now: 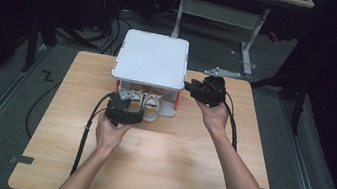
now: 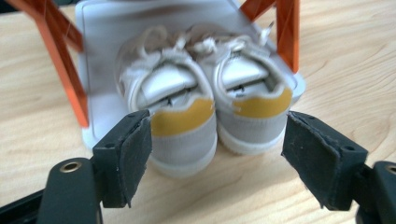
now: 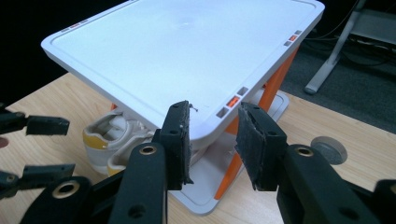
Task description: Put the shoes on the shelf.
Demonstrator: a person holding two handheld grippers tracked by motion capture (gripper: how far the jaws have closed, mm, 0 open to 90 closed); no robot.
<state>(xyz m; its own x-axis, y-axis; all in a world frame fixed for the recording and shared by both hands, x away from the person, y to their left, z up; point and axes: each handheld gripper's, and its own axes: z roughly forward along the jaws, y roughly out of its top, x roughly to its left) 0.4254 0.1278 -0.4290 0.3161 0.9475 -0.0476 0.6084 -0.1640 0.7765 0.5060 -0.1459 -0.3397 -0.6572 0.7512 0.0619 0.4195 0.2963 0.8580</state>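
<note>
Your left tongs gape just short of the shoes — heels outward for easy grabbing; right tongs hover released by the rack's corner.

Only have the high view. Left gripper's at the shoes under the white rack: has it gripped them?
Observer: No. The left gripper has its jaws open, one either side of the shoes, pads clear of the heels.
Operator: Which way do they face?
Observer: Yellow-banded heels toward that gripper, toes in under the rack.
Operator: Right side?
Observer: The right gripper has its jaws apart, aimed at the near corner of the top shelf, with no grip on it.
</note>
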